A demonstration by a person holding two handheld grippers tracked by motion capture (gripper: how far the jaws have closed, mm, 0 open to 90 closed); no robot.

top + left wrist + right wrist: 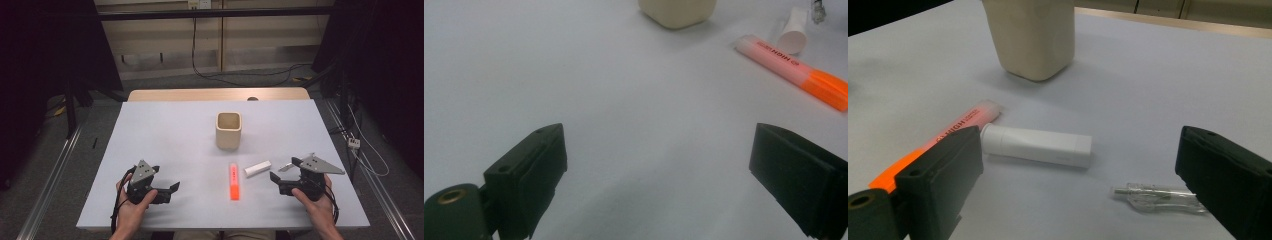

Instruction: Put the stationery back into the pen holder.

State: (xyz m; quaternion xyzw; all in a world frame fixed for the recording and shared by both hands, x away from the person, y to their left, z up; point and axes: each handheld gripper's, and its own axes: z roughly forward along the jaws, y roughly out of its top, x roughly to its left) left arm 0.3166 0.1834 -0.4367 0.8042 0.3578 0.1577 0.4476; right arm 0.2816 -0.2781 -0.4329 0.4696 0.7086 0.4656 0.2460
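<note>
Both tongs, left (167, 192) and right (281, 176), gape wide; grabbing the white tube (1036, 145), the right could crush the clear cap (1158, 196) beside it.

Beige square ceramic cup (677, 12) cropped along top edge, orange highlighter pen (938, 142) tail hidden behind black jaw, small clear plastic piece (1158, 196) indistinct.

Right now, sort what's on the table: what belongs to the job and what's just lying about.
In the job:
orange highlighter
white tube
small clear piece
beige cup, likely where they go
left tongs and right tongs, both open

Lying about:
cables on the floor behind the table
</note>
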